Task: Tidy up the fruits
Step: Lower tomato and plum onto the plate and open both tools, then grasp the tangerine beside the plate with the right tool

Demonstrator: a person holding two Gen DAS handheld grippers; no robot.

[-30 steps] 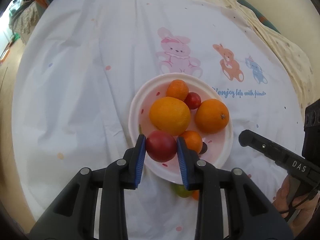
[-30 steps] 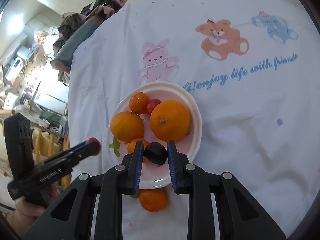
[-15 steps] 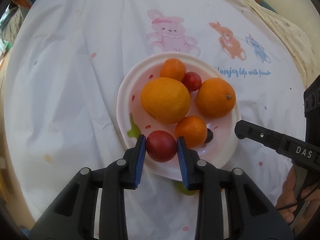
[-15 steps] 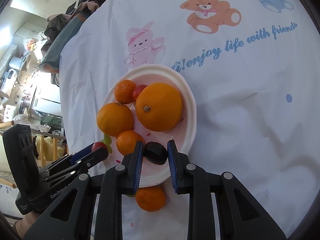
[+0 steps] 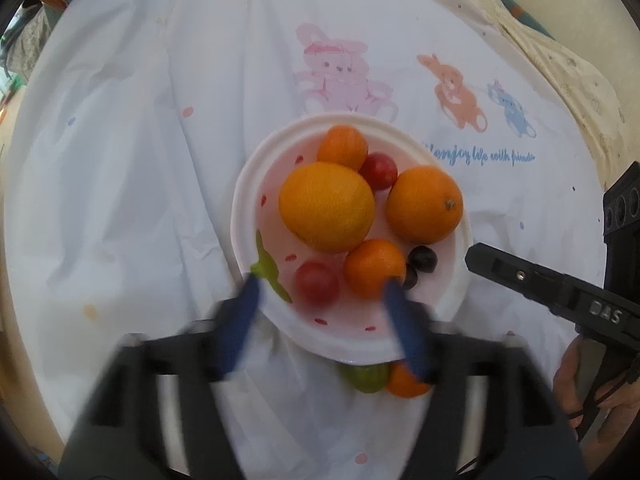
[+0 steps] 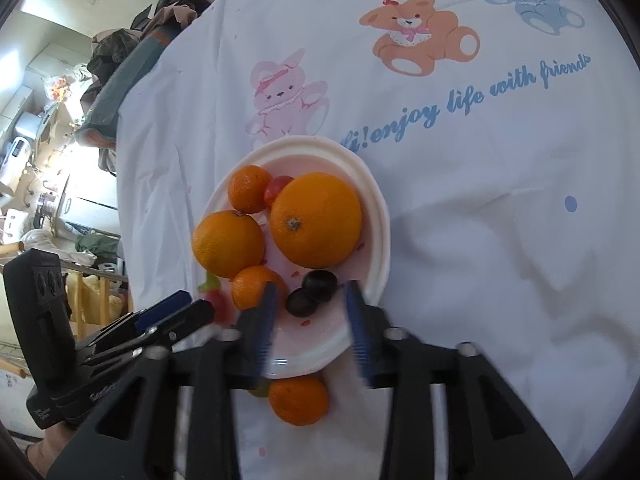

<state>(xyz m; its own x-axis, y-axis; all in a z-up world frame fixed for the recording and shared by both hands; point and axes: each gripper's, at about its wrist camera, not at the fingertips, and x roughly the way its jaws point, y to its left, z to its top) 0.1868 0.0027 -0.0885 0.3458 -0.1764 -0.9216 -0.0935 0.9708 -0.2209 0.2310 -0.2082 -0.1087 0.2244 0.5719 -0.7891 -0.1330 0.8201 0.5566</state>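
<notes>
**Entry: two fruits released onto the plate**

Both grippers have let go since half a second ago. My left gripper [image 5: 320,312] was clamped on the red plum [image 5: 317,288]; its jaws now stand wide apart, blurred, with the plum lying free between them on the plate [image 5: 244,216]. My right gripper [image 6: 310,320] likewise held a dark plum [image 6: 301,303]; its jaws are now spread and empty, the fruit resting beside a second dark one [image 6: 319,285] near the plate's close edge.

Contents of plate, by count:
- two large oranges [image 5: 327,206], [image 5: 424,204]
- two small mandarins [image 5: 342,147], [image 5: 375,267]
- a second red plum [image 5: 378,171], far side
- the released fruits, as above

Off the plate, on the cloth-covered tabletop [image 5: 140,160]: one mandarin [image 6: 298,399] and a green fruit [image 5: 366,376], touching or nearly touching the plate rim.

Risks, in my judgement:
- Round fruit sits close to the near rim; a fingertip catching the rim on withdrawal could tip the light plate and roll plums out.
- The two grippers are near each other over the same edge and could collide.
- Reaching for the stray mandarin under the rim could nudge the plate.

Legible writing: "enjoy life with friends" in blue script on the cloth; "DAS" on the right gripper's body as seen from the left wrist camera. The left gripper's label is only partly readable.
</notes>
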